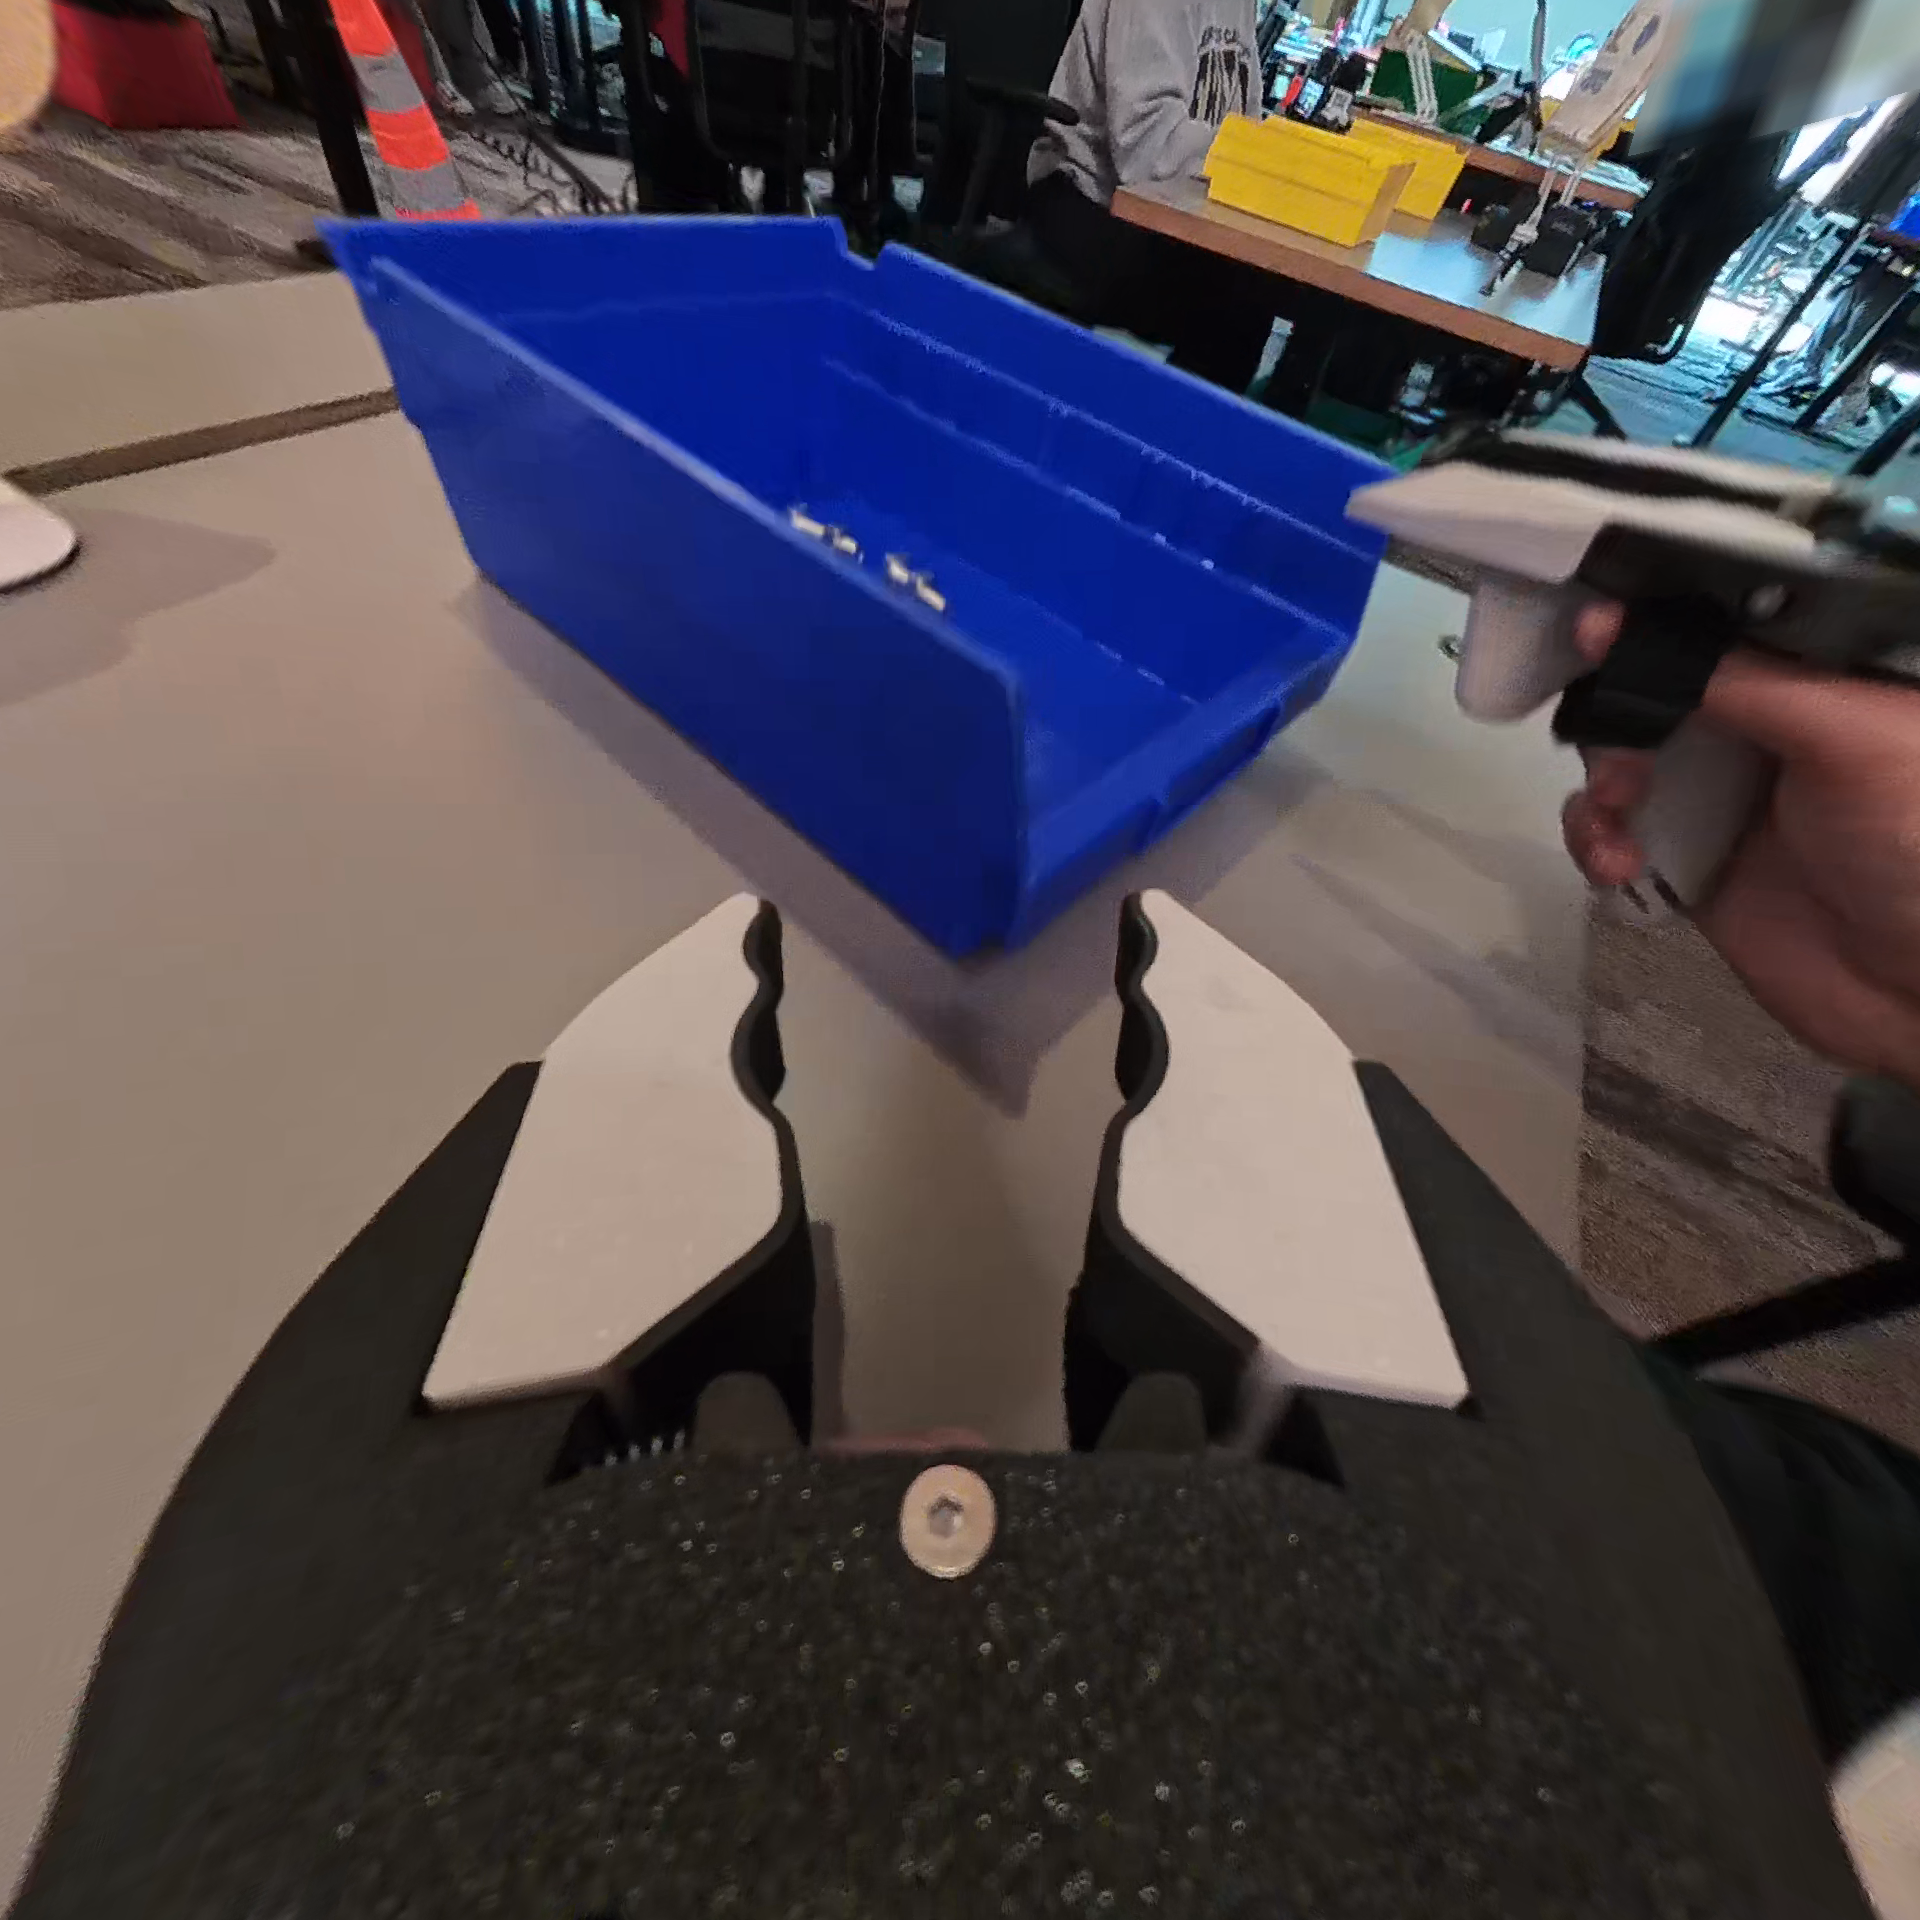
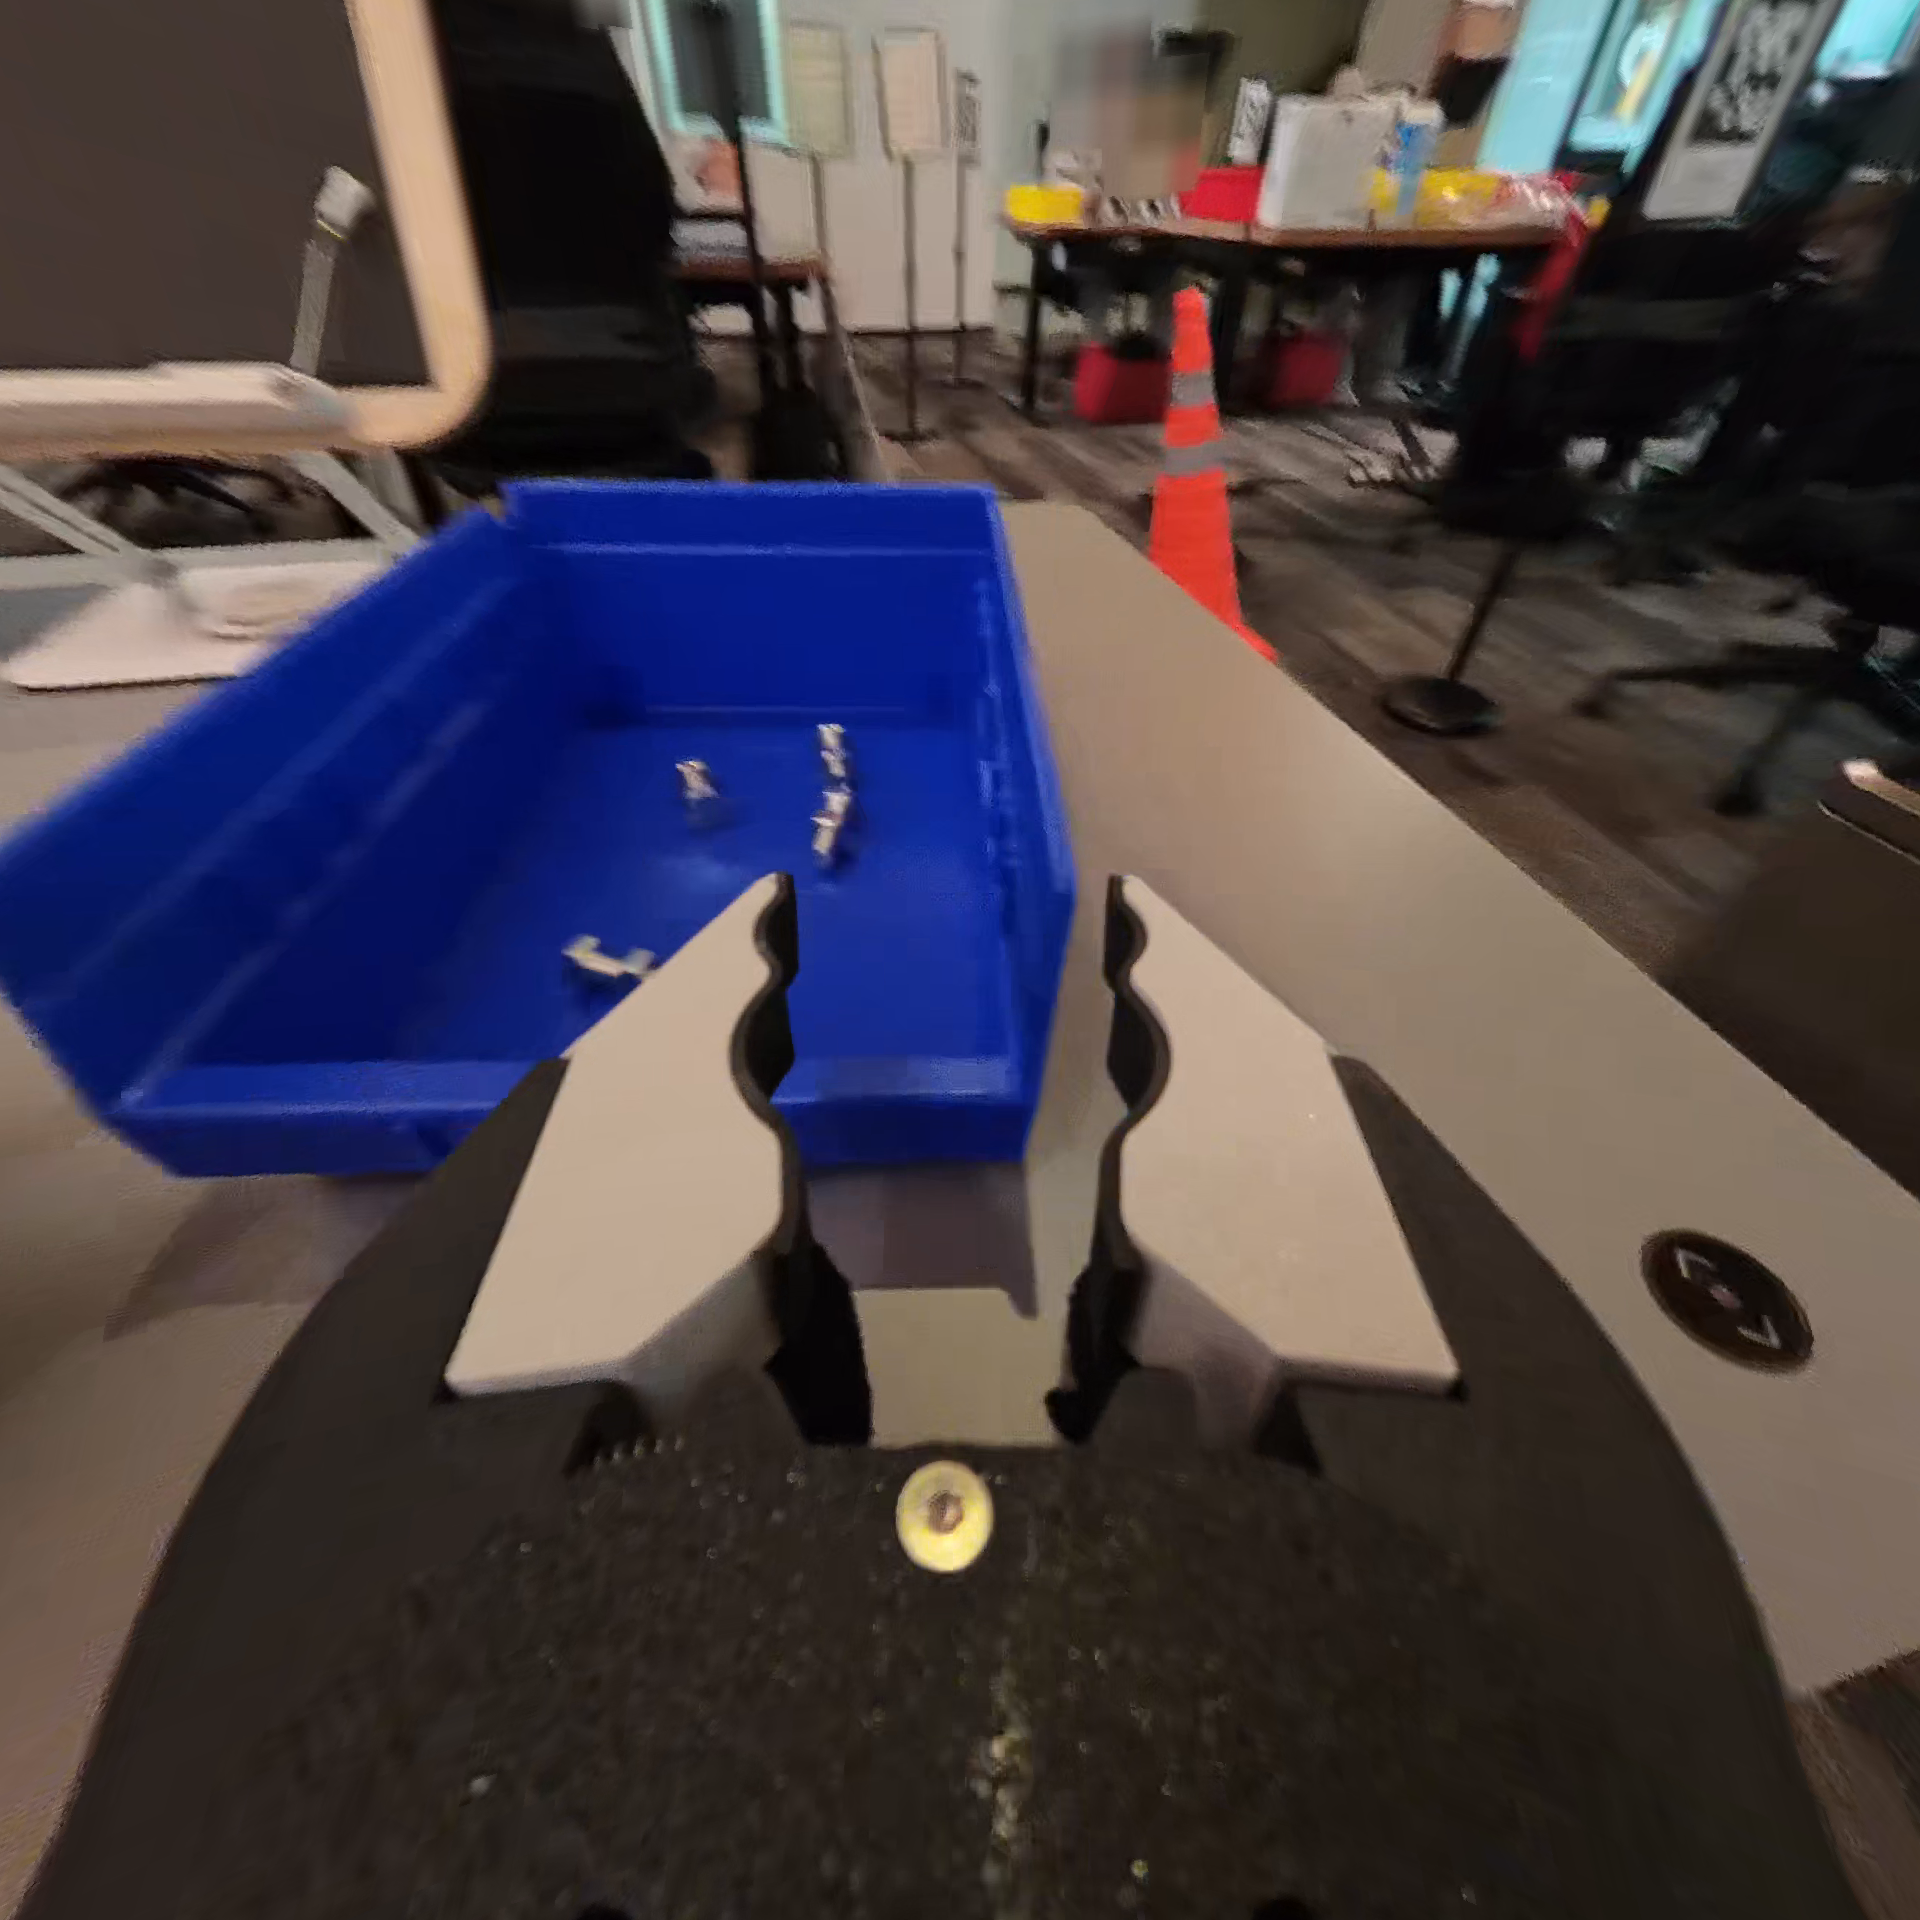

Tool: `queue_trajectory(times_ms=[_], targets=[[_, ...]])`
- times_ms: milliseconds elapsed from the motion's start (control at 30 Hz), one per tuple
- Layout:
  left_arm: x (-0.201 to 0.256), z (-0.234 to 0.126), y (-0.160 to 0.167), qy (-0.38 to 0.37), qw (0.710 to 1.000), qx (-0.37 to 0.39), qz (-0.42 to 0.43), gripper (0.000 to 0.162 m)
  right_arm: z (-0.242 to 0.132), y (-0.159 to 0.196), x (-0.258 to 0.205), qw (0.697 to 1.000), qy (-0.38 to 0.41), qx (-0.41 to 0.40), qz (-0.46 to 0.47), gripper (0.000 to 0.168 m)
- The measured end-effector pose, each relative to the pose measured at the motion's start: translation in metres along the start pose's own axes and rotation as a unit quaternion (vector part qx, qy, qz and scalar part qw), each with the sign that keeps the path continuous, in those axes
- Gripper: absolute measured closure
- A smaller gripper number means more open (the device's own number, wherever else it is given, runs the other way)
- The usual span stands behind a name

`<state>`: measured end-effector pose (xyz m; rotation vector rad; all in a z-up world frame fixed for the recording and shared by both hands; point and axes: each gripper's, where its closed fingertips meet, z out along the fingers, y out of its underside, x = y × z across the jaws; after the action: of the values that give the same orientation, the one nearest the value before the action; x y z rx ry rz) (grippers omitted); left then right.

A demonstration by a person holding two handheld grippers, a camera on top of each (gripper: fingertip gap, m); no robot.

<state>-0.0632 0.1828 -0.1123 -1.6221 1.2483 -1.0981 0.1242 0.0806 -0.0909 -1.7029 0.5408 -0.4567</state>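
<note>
Currently both grippers hang empty, jaws parted. Left gripper [image 1: 945, 914] sits just short of the near corner of the blue bin [image 1: 727, 665] on the grey table [image 1: 260, 831]; right gripper [image 2: 945, 894] hovers over the bin's low front wall. Small metal parts [image 2: 831, 800] lie loose inside. The bin stands near the table's right edge [image 2: 1455, 831], so any descent should stay inside its walls.

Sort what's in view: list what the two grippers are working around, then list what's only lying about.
At the grippers:
- blue bin on the grey table
- small metal parts on the bin's floor
- left gripper, open, empty, near the bin's corner
- right gripper, open, empty, at the bin's low front end

Lying about:
- orange cone on the floor
- yellow bins on a far table
- white stand
</note>
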Motion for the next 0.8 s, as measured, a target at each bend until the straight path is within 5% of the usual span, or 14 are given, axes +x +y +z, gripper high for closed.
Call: queue_trajectory(times_ms=[200,333,433,533,800], targets=[[-0.008,0.081,-0.001,-0.097,0.994,-0.044,-0.023,0.104,0.035,0.033,0.012,0.997,0.017,-0.075,0.024,0.122],[-0.021,0.086,-0.003,-0.146,0.986,-0.043,-0.063,0.118,0.048,0.047,0.012,0.990,-0.004,-0.122,0.066,0.164],[-0.037,0.075,-0.006,-0.169,0.978,-0.028,-0.121,0.141,0.047,0.042,0.002,0.989,-0.020,-0.130,0.070,0.164],[-0.051,0.051,-0.010,-0.226,0.970,-0.021,-0.090,0.153,0.043,0.026,-0.018,0.993,-0.009,-0.110,0.040,0.165],[-0.106,-0.058,-0.016,-0.324,0.944,0.010,-0.065,0.157,0.033,-0.011,-0.132,0.995,-0.085,-0.044,0.011,0.165]])
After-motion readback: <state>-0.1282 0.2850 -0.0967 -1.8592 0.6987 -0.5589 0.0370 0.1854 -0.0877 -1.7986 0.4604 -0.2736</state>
